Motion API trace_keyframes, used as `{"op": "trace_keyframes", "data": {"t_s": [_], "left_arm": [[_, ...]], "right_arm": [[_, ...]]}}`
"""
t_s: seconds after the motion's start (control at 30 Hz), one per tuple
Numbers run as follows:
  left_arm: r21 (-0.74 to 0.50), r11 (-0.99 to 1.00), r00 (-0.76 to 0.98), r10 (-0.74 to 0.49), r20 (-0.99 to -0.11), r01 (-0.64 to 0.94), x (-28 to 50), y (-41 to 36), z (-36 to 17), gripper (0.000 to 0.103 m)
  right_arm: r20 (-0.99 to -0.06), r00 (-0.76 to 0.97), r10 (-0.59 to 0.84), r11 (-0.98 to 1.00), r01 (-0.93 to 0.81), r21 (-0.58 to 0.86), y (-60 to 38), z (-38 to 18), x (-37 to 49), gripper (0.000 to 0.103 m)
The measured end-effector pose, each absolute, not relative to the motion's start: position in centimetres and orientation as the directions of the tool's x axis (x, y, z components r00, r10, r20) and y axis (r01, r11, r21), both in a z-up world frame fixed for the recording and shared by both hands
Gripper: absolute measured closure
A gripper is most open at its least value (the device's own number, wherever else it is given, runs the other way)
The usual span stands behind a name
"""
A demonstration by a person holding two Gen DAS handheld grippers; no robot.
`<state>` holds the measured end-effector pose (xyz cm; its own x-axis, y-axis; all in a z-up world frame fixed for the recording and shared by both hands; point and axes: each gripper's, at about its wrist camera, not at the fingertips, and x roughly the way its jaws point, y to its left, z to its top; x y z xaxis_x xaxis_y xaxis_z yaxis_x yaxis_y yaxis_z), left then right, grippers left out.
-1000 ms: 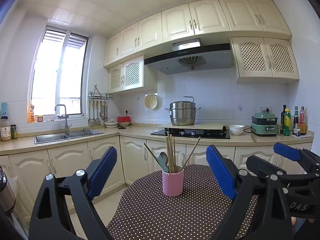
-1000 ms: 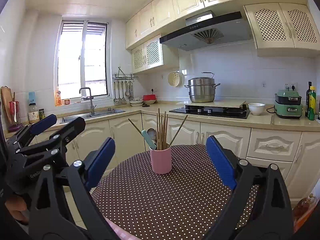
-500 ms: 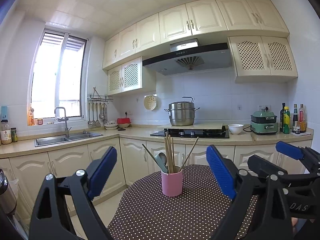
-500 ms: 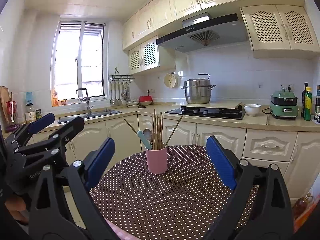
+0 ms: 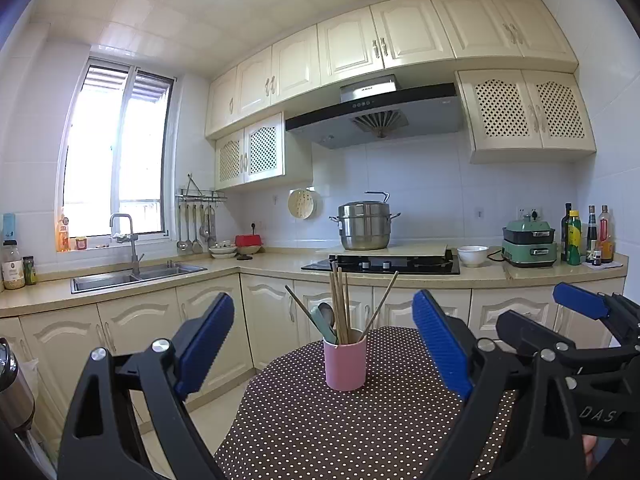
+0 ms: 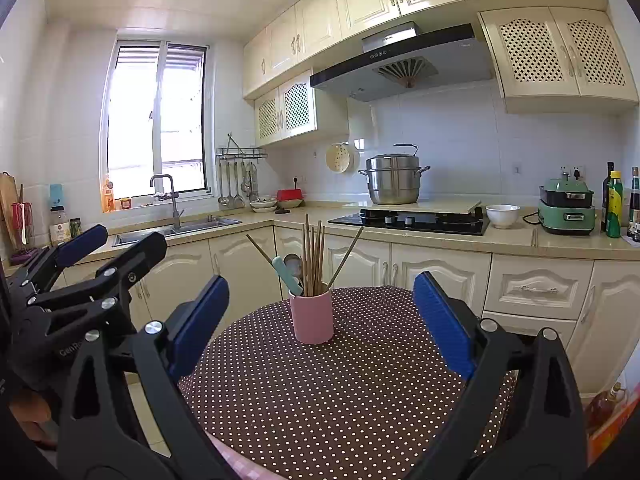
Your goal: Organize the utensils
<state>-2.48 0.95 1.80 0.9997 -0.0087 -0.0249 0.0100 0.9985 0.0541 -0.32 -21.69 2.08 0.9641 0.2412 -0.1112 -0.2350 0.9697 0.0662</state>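
A pink cup [image 5: 345,364] stands upright on the round dotted brown table [image 5: 320,432], also in the right wrist view [image 6: 312,316]. It holds several wooden chopsticks [image 5: 340,304] and a teal-handled spoon [image 5: 325,322]; chopsticks [image 6: 313,258] and spoon [image 6: 286,274] show in the right wrist view too. My left gripper [image 5: 324,340] is open and empty, held back from the cup. My right gripper [image 6: 320,320] is open and empty, also short of the cup. Each gripper shows at the edge of the other's view.
The table's far edge lies just behind the cup. Beyond it run cream cabinets and a counter with a sink [image 5: 136,276], a hob [image 5: 384,266] with a steel pot [image 5: 364,226], a white bowl [image 5: 472,255], a green cooker [image 5: 529,246] and bottles [image 5: 574,236].
Both views have drifted slightly; the cup sits a little lower left in the right wrist view. Both grippers stay open and empty.
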Motion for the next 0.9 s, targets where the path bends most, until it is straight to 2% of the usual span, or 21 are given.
{"op": "trace_keyframes", "data": {"t_s": [0.9], "left_arm": [[0.050,0.999,0.999,-0.011,-0.036,0.013,-2.27,1.00,1.34,0.014]], "right_arm": [[-0.127,0.960,0.248,0.968,-0.240,0.077,-21.71,1.77,-0.05,0.011]]}}
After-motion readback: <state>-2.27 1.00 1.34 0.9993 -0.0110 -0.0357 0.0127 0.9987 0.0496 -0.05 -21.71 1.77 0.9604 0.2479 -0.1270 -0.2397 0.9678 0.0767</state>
